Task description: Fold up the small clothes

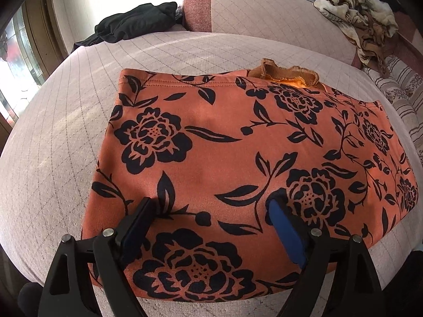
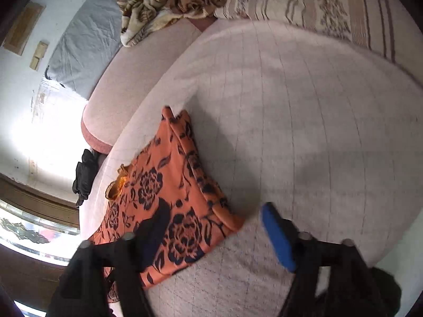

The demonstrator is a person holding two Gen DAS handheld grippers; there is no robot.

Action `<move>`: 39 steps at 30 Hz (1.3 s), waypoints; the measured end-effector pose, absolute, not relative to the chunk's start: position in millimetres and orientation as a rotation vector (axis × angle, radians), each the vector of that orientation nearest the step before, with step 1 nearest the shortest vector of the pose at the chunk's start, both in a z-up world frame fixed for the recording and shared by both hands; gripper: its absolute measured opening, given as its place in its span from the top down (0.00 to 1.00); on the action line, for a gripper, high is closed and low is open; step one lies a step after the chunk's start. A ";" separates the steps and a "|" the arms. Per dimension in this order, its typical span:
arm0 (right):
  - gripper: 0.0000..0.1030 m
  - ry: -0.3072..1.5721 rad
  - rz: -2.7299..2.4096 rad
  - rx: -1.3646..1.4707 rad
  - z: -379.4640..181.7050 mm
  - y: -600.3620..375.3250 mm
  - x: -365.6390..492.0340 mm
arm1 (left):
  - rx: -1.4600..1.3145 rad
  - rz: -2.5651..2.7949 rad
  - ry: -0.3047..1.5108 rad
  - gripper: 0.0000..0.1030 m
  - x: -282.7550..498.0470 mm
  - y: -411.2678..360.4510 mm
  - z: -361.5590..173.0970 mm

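Left wrist view: the left gripper (image 1: 211, 211) hovers low over the near edge of the orange floral garment (image 1: 224, 137), jaws spread wide and holding nothing, fingertips apparently resting on or just above the cloth, likely to press it flat or to take the near edge for another fold. The garment lies folded into a rough rectangle in the middle of the cushion (image 1: 66, 132), its ribbed collar (image 1: 288, 72) peeking out at the far edge.

In the right wrist view, the right gripper (image 2: 214, 219) hangs wide open and empty over the garment's near right corner, one finger above the cloth, the blue pad (image 2: 277, 235) over bare cushion.

The cushion is pale, quilted in a grid. A black garment (image 1: 134, 22) lies at its far left edge, a crumpled patterned blanket (image 1: 357, 13) on the backrest, and a striped pillow (image 2: 304, 2) beside it.
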State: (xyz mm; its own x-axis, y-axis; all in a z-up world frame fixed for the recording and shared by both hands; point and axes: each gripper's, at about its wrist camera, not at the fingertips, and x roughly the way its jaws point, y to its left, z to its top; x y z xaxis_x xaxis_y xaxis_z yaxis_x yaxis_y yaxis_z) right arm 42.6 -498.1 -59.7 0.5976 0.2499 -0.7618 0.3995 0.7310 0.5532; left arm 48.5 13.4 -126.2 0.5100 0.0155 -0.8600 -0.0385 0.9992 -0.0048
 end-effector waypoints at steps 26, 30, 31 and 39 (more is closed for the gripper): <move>0.57 1.012 0.006 0.517 -45.2 -458.1 179.6 | -0.018 0.050 1.063 0.12 51.4 11.7 -125.9; 0.32 0.988 0.140 0.521 -29.2 -426.9 148.8 | -0.019 0.047 1.069 0.12 50.8 12.7 -125.3; 0.31 1.000 0.180 0.524 -34.4 -420.5 145.3 | -0.020 0.046 1.071 0.12 50.7 13.0 -125.3; 0.36 1.065 0.098 0.720 -76.8 -432.4 130.9 | -0.021 0.057 1.093 0.12 47.9 14.7 -120.9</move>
